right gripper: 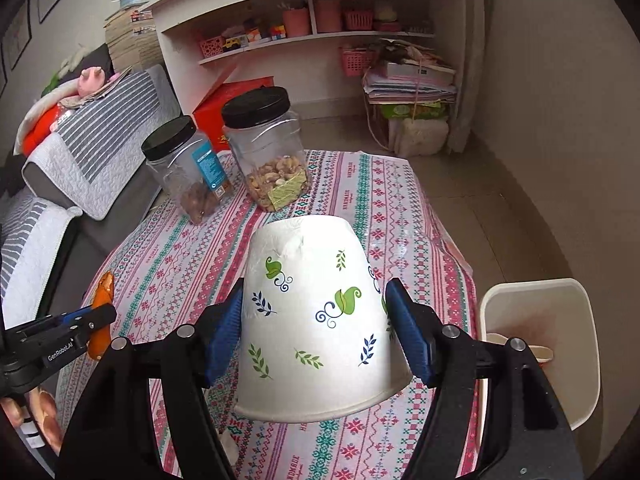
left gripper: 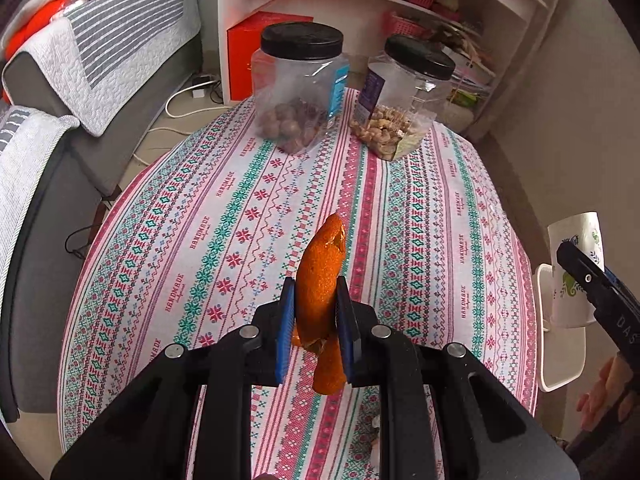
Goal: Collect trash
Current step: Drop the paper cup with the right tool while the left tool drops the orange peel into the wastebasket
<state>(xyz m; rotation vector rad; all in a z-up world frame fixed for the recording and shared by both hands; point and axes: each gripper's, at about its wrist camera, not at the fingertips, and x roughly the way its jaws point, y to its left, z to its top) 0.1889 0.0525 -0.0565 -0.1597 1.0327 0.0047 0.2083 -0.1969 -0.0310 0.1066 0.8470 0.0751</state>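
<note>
Two lidded jars (left gripper: 298, 92) stand on the patterned tablecloth-covered table (left gripper: 420, 240).

Left gripper (left gripper: 316, 312), right gripper (right gripper: 316, 332): black frames, blue ribbed pads, silver screws, white "GenRobot.AI" lettering.

From each wrist we look steeply down, close over the patterned tablecloth (left gripper: 400, 220), both views sharing two black-lidded jars (right gripper: 264, 152).
</note>
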